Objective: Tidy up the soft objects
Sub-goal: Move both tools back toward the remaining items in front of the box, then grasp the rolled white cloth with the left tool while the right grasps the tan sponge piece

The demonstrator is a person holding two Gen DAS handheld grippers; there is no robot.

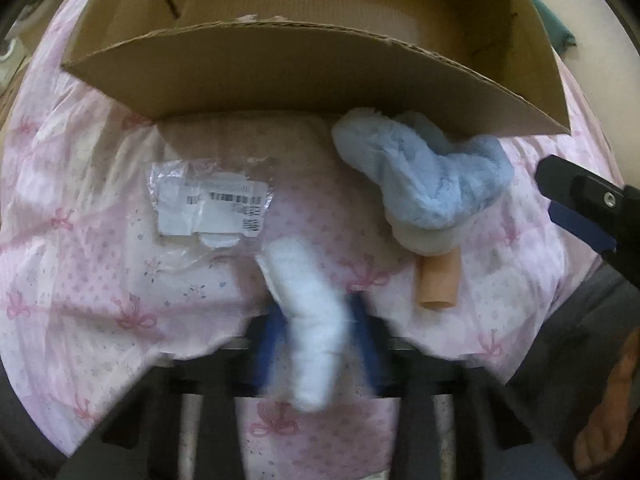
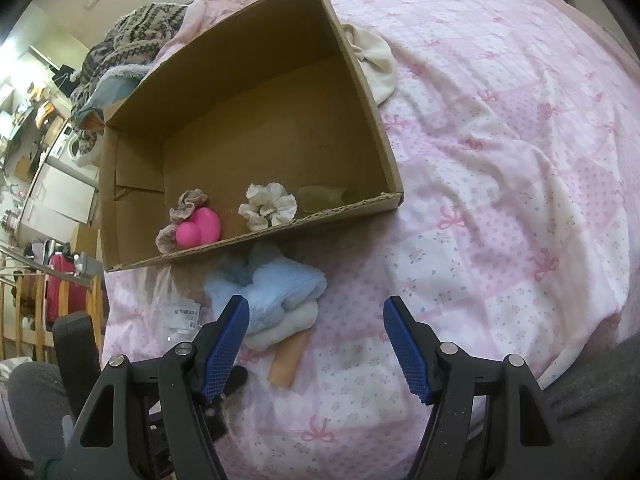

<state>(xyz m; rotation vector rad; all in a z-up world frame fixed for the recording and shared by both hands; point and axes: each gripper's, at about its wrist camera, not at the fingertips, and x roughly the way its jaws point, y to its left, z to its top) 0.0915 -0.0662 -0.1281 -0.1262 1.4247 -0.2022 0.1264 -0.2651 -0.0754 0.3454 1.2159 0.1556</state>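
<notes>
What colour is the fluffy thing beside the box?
Light blue fluffy thing, clearest in the left wrist view.

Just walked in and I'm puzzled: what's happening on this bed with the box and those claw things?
A person is tidying soft items into a cardboard box on a pink bedspread. The left claw is shut on a fluffy white piece. The right claw is open and empty, above a fluffy blue item lying just outside the box. Inside the box already lie a pink toy and a cream scrunchie.
</notes>
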